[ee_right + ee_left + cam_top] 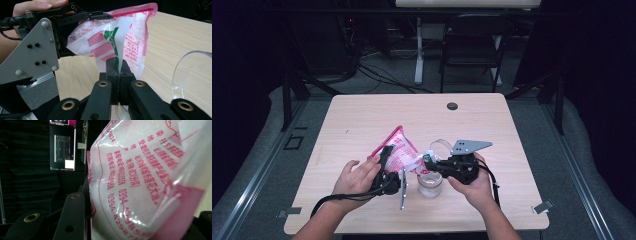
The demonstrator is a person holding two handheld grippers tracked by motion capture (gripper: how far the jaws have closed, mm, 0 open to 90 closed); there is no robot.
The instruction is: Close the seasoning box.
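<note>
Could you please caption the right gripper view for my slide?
Right gripper pinches the plastic bag that the left gripper holds.

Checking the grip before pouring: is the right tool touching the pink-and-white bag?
Touching. The right gripper view shows the right tool shut, its jaws pinching a corner of the bag.

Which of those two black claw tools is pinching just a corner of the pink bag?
The right gripper: its jaws are shut tight on a thin corner of the bag. The left gripper grips the bag's full body, jaws spread wider.

One camera looks down over the table (362,120); two ride close, sharing the pink-printed bag (125,32).
</note>
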